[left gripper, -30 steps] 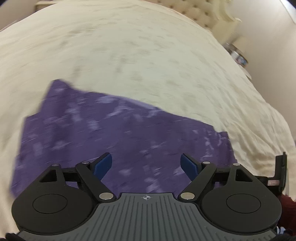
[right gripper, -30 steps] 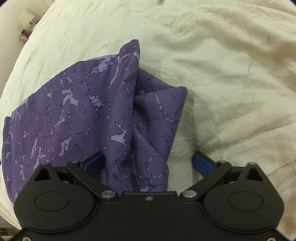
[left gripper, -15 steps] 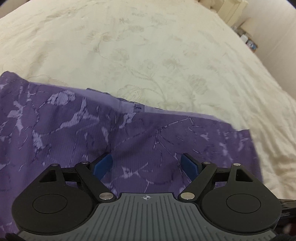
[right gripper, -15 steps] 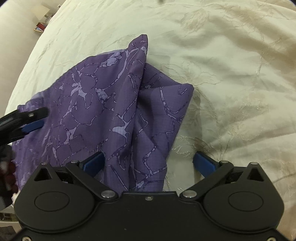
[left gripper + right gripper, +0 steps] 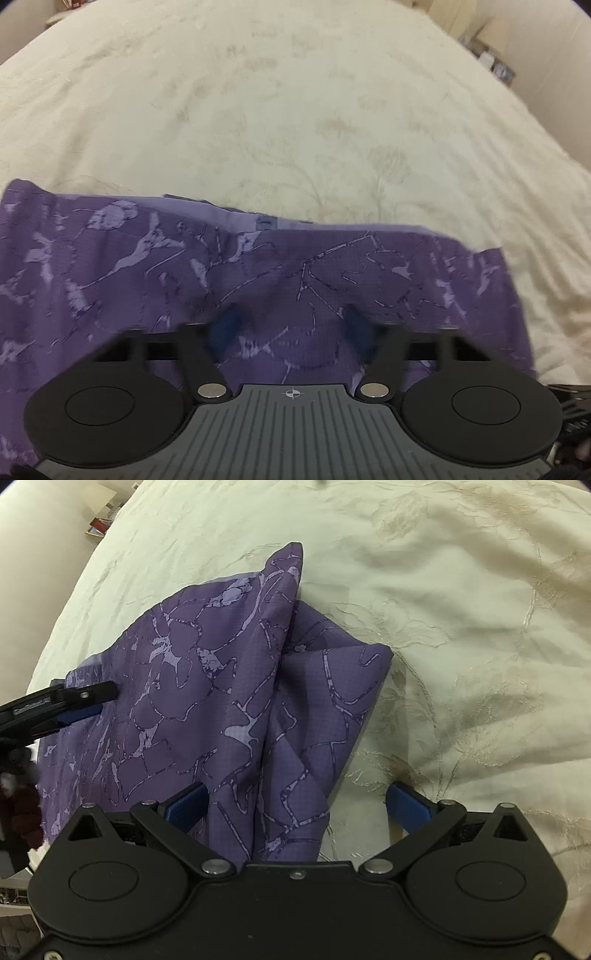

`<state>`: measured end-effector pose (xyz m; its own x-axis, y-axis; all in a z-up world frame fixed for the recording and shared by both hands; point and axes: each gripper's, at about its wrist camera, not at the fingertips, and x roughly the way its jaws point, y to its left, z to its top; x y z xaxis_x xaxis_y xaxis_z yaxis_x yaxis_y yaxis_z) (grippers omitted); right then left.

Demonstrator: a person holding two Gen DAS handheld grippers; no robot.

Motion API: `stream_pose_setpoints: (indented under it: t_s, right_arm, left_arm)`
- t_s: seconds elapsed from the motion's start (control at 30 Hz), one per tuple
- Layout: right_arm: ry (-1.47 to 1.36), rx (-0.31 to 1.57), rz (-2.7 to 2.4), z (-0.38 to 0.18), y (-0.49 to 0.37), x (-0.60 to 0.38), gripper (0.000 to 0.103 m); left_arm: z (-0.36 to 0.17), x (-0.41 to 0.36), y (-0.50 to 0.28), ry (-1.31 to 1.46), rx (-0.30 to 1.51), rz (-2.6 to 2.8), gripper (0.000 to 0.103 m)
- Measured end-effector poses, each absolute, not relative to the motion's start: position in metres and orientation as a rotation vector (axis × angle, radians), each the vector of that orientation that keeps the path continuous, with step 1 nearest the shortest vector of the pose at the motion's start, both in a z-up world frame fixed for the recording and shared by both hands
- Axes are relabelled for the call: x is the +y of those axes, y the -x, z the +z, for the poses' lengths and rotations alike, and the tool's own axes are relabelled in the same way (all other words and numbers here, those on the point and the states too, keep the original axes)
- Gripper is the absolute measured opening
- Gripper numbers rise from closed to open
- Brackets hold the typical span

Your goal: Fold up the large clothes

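A purple patterned garment (image 5: 258, 273) lies partly folded on a cream bedspread (image 5: 295, 110). My left gripper (image 5: 291, 328) hovers low over its near part; its blue fingers are blurred and stand apart, with cloth under them. In the right wrist view the garment (image 5: 207, 701) bunches into a raised fold that runs between the open blue fingers of my right gripper (image 5: 295, 808). The left gripper (image 5: 74, 701) also shows there, at the cloth's left edge.
The embroidered cream bedspread (image 5: 461, 627) stretches far and to the right, with wrinkles. Small items sit on a shelf by the wall (image 5: 495, 66) at the far right. Picture frames (image 5: 98, 526) lie beyond the bed's left edge.
My left gripper has moved down and in over the purple garment, and its fingers have drawn closer together. The right gripper has stayed open around the bunched fold, and the view shifted slightly.
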<state>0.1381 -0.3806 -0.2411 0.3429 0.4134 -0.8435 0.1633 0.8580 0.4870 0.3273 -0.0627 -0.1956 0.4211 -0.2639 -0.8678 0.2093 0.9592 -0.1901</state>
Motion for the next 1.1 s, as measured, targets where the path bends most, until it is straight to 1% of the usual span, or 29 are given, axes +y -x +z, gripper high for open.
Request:
stream_pose_setpoints:
  t_s: [0.07,0.17,0.23,0.33,0.43,0.6,0.73,0.77,0.8,0.83,0.87,0.9,0.97,1.03,1.07,1.1]
  right_arm:
    - [-0.549,1.222,0.180,-0.243,-0.137,-0.381,0.103]
    - [-0.556,1.216,0.185,-0.246,-0.135,-0.382,0.103]
    - [-0.558,1.212,0.187,-0.248,-0.134,-0.382,0.103]
    - [-0.558,1.210,0.190,-0.251,-0.132,-0.383,0.103]
    - [-0.582,1.209,0.199,-0.245,-0.131,-0.389,0.103]
    - [-0.731,1.175,0.204,-0.248,-0.124,-0.409,0.103]
    - [-0.864,1.142,0.217,-0.255,-0.118,-0.422,0.103]
    - [-0.883,1.138,0.223,-0.255,-0.118,-0.423,0.098]
    - [-0.899,1.134,0.232,-0.255,-0.116,-0.425,0.087]
    - [-0.906,1.131,0.235,-0.255,-0.115,-0.426,0.081]
    - [-0.910,1.131,0.236,-0.255,-0.114,-0.427,0.072]
    - [-0.916,1.133,0.240,-0.256,-0.112,-0.427,0.068]
    - [-0.931,1.133,0.259,-0.257,-0.108,-0.427,0.065]
    - [-0.933,1.137,0.266,-0.256,-0.108,-0.424,0.063]
    - [-0.930,1.142,0.272,-0.255,-0.107,-0.425,0.059]
    - [-0.923,1.150,0.283,-0.254,-0.107,-0.422,0.049]
  left_arm:
    - [-0.188,-0.056,-0.317,0.086,1.095,-0.290,0.014]
    - [-0.173,-0.051,-0.292,0.136,1.044,-0.311,0.012]
    - [-0.173,-0.051,-0.281,0.124,1.051,-0.297,0.012]
    - [-0.195,-0.050,-0.281,0.115,1.119,-0.257,0.012]
    - [-0.217,-0.050,-0.282,0.089,1.130,-0.257,0.010]
    - [-0.217,-0.052,-0.284,0.081,1.118,-0.265,0.010]
    - [-0.212,-0.045,-0.271,0.112,1.110,-0.264,0.010]
    - [-0.210,-0.044,-0.263,0.118,1.105,-0.266,0.010]
    - [-0.210,-0.042,-0.256,0.125,1.100,-0.268,0.010]
    - [-0.209,-0.040,-0.246,0.133,1.093,-0.269,0.010]
    - [-0.208,-0.038,-0.240,0.140,1.087,-0.273,0.010]
    - [-0.207,-0.036,-0.231,0.146,1.080,-0.275,0.010]
    - [-0.206,-0.031,-0.212,0.148,1.069,-0.282,0.010]
    - [-0.207,-0.029,-0.199,0.152,1.067,-0.292,0.010]
    - [-0.208,-0.027,-0.195,0.158,1.072,-0.297,0.010]
    - [-0.210,-0.024,-0.194,0.164,1.077,-0.298,0.010]
